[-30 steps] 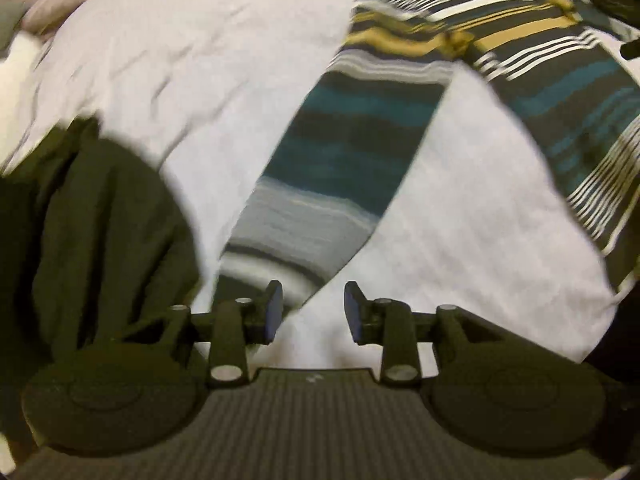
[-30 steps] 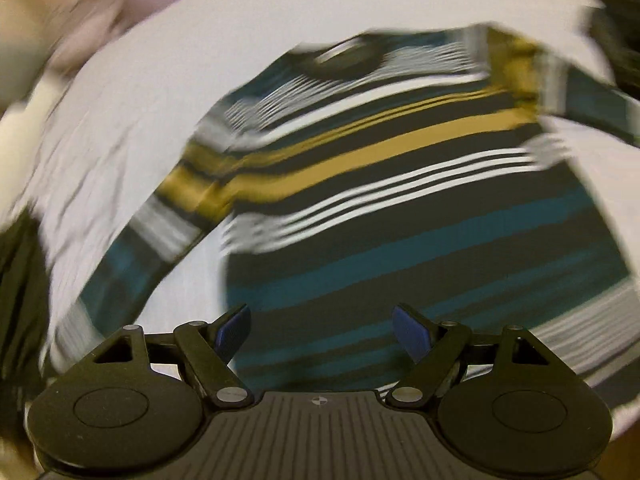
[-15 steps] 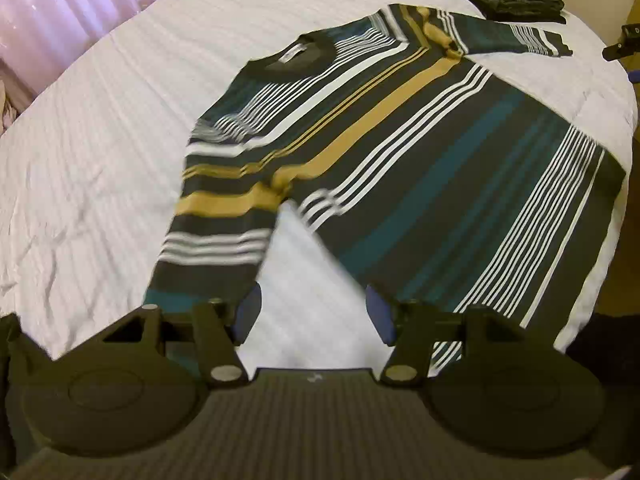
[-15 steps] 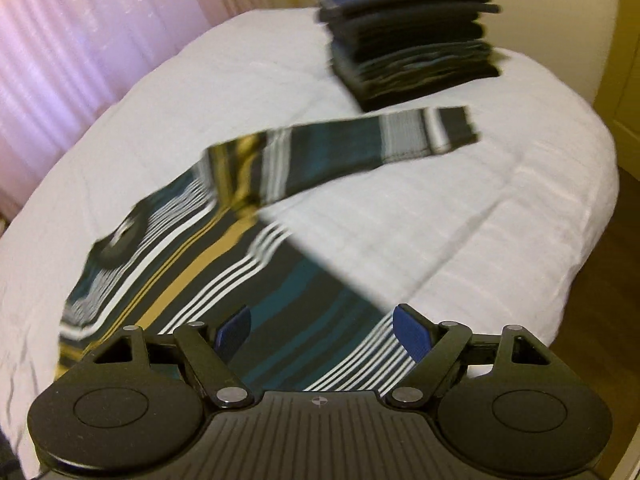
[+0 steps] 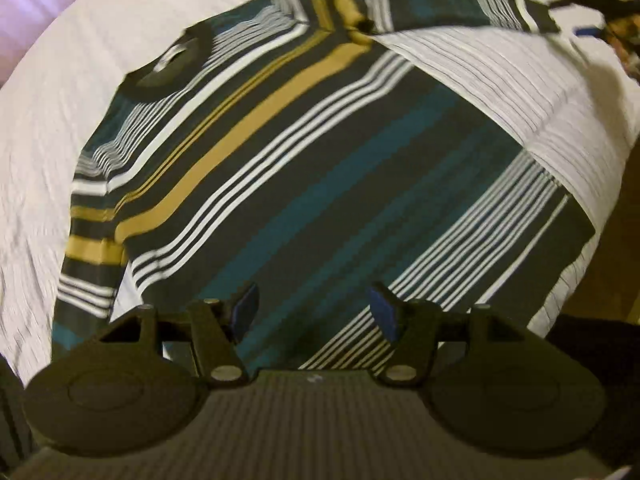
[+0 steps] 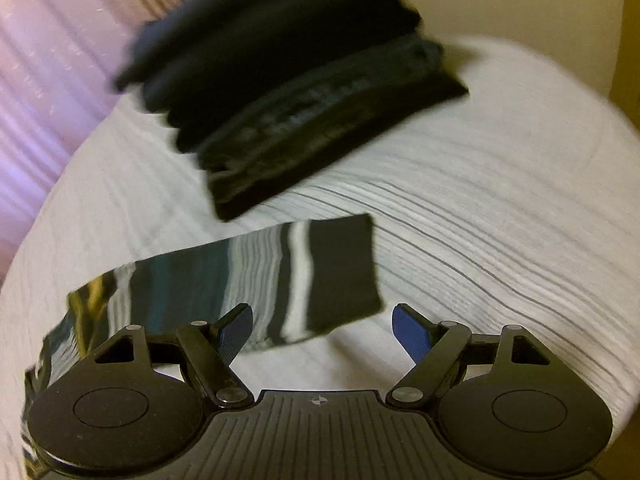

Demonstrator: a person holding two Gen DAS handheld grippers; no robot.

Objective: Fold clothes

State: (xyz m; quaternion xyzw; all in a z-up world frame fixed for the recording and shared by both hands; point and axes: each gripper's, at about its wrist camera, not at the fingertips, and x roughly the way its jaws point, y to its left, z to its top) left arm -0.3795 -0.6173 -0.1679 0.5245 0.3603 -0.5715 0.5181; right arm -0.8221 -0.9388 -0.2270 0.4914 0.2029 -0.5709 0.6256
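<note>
The striped sweater [image 5: 320, 168], limp and light on the bed [image 5: 60, 100], looks easiest pinched at its sleeve cuff [image 6: 340, 272], lower centre, both the left gripper [image 5: 314, 312] and right gripper [image 6: 322, 324] wide, empty.

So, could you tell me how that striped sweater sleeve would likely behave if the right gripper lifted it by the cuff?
The sleeve lies flat and thin on the bedspread, so it would probably droop limply. It joins the sweater, so lifting likely drags the body along.
</note>
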